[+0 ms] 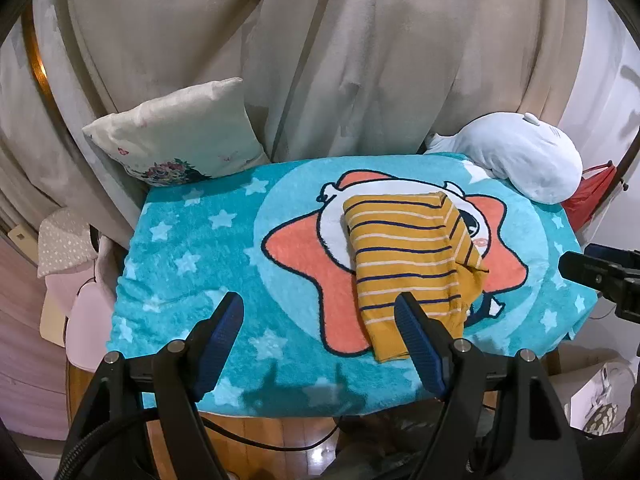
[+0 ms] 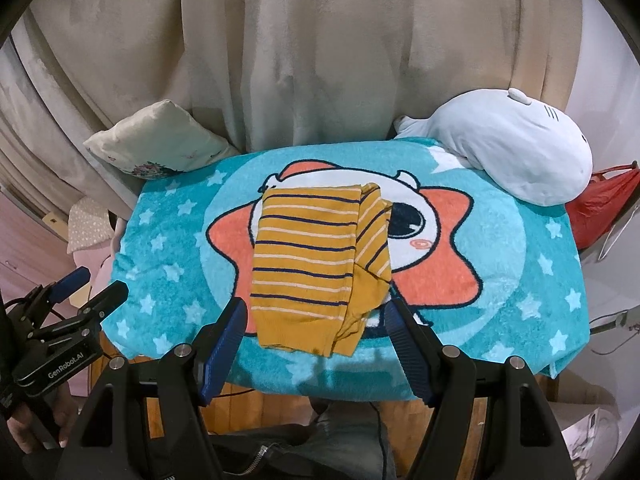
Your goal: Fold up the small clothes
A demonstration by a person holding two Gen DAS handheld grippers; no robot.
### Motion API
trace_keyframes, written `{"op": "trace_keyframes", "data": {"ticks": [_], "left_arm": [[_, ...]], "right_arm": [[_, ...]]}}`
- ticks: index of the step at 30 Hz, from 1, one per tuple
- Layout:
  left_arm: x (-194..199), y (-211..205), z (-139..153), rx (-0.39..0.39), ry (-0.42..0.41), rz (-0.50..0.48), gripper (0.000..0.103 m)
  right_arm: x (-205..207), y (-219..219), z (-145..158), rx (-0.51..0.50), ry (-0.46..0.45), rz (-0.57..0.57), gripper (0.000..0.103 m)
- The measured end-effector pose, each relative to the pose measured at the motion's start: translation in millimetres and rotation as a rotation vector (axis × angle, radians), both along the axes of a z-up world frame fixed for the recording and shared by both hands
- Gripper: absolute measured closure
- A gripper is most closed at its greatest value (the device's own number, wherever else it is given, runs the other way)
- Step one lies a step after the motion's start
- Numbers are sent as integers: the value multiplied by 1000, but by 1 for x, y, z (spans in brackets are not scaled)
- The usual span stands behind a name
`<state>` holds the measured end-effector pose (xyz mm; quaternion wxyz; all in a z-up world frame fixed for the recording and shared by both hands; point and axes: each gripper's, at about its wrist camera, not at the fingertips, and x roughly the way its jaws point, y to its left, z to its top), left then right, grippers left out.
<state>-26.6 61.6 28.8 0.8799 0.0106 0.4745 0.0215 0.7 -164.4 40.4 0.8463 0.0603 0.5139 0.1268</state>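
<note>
A small mustard-yellow garment with navy and white stripes [image 1: 408,256] lies folded into a long strip on the teal star-print towel [image 1: 192,248]. It also shows in the right wrist view [image 2: 316,256], with a folded sleeve along its right side. My left gripper [image 1: 320,312] is open and empty, above the towel's near edge, left of the garment's hem. My right gripper [image 2: 314,316] is open and empty, its jaws either side of the garment's near hem, above it. The left gripper also shows at the left of the right wrist view [image 2: 100,288].
A floral cushion [image 1: 176,136] sits at the towel's back left, a pale blue plush toy [image 1: 524,156] at the back right, a red bag [image 2: 604,208] beyond it. Beige curtains hang behind. The wooden table edge [image 1: 256,436] shows below the towel.
</note>
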Motion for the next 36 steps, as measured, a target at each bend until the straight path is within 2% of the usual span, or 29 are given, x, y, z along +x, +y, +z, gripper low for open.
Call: {"op": "trace_keyframes", "data": {"ticks": [22,36], "left_arm": [[1,0,-1,3,1,-16,26],[10,-5,-4,17,13,-71,26]], "right_arm": [[2,0,0,-2,2,-2,27],[6,-5,-4,-1,1,-7,27]]}}
